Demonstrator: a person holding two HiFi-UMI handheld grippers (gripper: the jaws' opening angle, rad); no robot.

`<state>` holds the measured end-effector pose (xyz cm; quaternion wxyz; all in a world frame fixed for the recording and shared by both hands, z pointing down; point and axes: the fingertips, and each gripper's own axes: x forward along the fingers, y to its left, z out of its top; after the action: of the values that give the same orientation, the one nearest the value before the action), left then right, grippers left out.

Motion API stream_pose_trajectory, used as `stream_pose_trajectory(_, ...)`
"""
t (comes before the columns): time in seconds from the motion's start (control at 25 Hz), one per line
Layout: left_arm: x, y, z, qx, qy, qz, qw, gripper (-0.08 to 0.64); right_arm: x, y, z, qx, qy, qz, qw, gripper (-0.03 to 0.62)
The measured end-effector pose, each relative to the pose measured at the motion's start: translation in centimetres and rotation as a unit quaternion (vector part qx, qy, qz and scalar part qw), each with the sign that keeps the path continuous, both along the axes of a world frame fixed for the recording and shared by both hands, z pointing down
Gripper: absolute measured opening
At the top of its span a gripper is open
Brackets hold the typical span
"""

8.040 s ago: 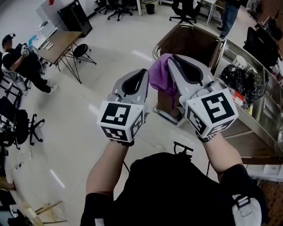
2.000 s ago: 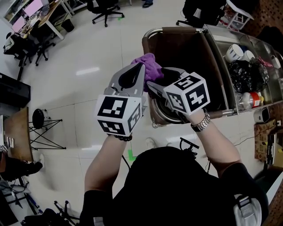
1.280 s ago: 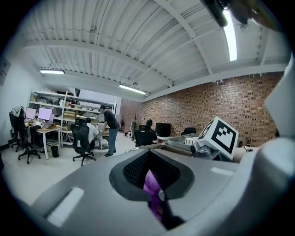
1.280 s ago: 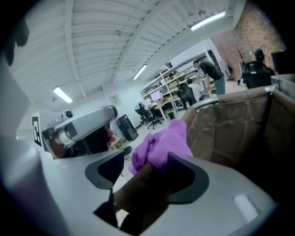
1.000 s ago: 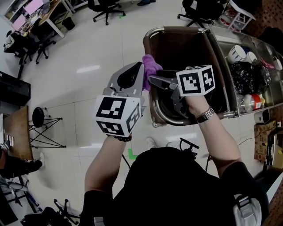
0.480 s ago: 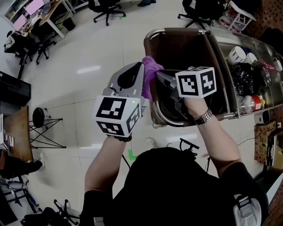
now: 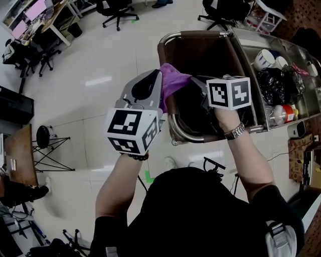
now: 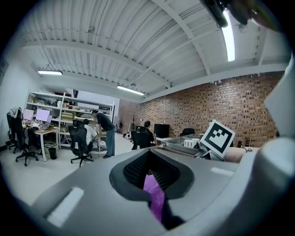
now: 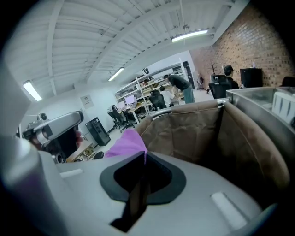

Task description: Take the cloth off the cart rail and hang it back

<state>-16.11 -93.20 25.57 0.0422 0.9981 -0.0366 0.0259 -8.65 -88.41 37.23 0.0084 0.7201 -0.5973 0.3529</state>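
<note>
Far left: Office chairs (image 7: 114,7) and desks (image 7: 37,17) line the pale floor, well apart from the cart.

Left gripper: The left gripper (image 7: 158,83) points away from the person holding it, at the cart's left side. Its own view shows the jaws (image 8: 150,177) pressed together with a fold of purple fabric pinched between them.

Purple cloth: The purple cloth (image 7: 173,83) is bunched between the two tools and sits over the cart's left rail. The head view does not settle whether it touches the rail. From the right gripper view it shows as a soft mound (image 9: 126,143) just beyond that tool's tips.

Cart rail: The cart rail (image 7: 185,134), a bent metal tube, runs round the near end of the cart and up its left side.

Brown liner: A brown liner (image 7: 200,47) fills the frame inside the rail, its walls rising behind the cloth (image 9: 193,133).

Right gripper: The right gripper (image 7: 196,81) reaches in from the right, its marker cube facing up and a watch (image 7: 234,131) on the wrist behind it. Its jaws (image 9: 144,156) are drawn together, with the cloth's edge at their tips.

Far right: The cart's steel tray (image 7: 251,42) carries white cups (image 7: 263,59) and a black plastic bag (image 7: 273,83).
</note>
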Motion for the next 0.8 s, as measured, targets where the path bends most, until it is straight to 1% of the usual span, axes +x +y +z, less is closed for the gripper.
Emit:
stream_pose_trajectory(0.2,0.6,1.0,-0.1,0.001,0.0,0.004,1.0,0.0,2.7,2.5,-0.2,-0.01,0.016,0.038,0.999,0.012)
stream_pose_trajectory(0.4,1.1,2.0,0.1,0.003,-0.002,0.005,1.0,0.0,3.0,3.5,1.3,-0.042,0.029,0.035,0.998,0.023)
stream_pose_trajectory(0.44,1.1,2.1,0.2,0.004,-0.002,0.004,1.0,0.0,2.9,3.5,1.6,-0.048,0.035,0.033,0.998,0.06)
stream_pose_trajectory(0.48,1.1,2.1,0.2,0.004,-0.003,0.003,1.0,0.0,2.8,3.5,1.8,-0.052,0.04,0.03,0.997,0.139)
stream_pose_trajectory(0.52,1.0,2.1,0.2,0.004,-0.003,0.001,1.0,0.0,2.7,3.4,1.9,-0.052,0.043,0.026,0.997,0.186)
stream_pose_trajectory(0.56,1.0,2.2,0.3,0.004,-0.003,-0.002,1.0,0.0,2.6,3.4,1.9,-0.05,0.044,0.023,0.998,0.196)
stream_pose_trajectory(0.72,0.8,2.6,0.4,0.005,-0.005,-0.011,0.9999,0.0,1.9,3.4,1.7,-0.032,0.033,0.005,0.999,0.198)
stream_pose_trajectory(0.8,0.7,2.8,0.4,0.006,-0.005,-0.014,0.9999,0.0,1.5,3.4,0.9,-0.019,0.037,0.0,0.999,0.198)
